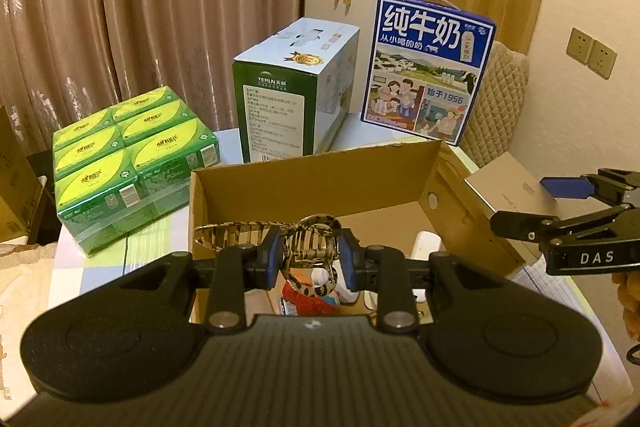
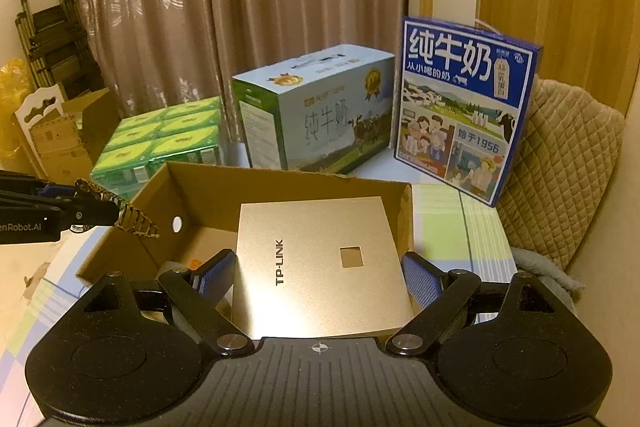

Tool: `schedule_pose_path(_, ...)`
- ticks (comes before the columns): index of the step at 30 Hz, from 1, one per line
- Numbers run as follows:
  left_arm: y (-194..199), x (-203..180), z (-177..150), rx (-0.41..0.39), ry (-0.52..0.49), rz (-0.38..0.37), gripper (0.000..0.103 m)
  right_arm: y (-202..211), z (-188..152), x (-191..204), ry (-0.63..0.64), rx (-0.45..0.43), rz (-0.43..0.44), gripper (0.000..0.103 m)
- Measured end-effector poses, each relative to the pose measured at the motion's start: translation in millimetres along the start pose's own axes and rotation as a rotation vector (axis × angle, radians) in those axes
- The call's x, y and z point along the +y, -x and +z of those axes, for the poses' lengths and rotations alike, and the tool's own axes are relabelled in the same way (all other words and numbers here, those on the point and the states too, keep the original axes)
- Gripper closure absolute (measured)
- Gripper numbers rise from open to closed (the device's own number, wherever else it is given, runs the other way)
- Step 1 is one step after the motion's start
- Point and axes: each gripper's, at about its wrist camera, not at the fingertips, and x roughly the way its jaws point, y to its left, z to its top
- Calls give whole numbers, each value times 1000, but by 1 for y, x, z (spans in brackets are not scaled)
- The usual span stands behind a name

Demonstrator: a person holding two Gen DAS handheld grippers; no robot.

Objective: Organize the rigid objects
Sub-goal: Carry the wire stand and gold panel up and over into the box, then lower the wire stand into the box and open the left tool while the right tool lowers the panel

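My left gripper (image 1: pixel 308 255) is shut on a leopard-print hair claw clip (image 1: pixel 310 241) and holds it over the near edge of an open cardboard box (image 1: pixel 320 179). The clip also shows at the left of the right wrist view (image 2: pixel 128 217). My right gripper (image 2: pixel 316 271) is shut on a gold TP-LINK router (image 2: pixel 320 259), held above the right part of the box (image 2: pixel 280 187). The router shows at the right of the left wrist view (image 1: pixel 508 191). Small items, one red (image 1: pixel 310 301), lie inside the box.
On the table behind the box stand a green pack of tissue boxes (image 1: pixel 132 155), a green and white milk carton case (image 1: pixel 296 91) and a blue milk case (image 1: pixel 428 67). A padded chair back (image 2: pixel 560 167) is at the right. Curtains hang behind.
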Motion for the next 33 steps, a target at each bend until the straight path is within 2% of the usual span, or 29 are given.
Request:
schedule_pose_path(13, -39, 8, -5, 51, 23, 2, 78, -36, -6, -14, -49, 60, 0, 17)
schedule_pose_path(33, -70, 8, -14, 94, 44, -3, 78, -49, -13, -13, -45, 79, 7, 17)
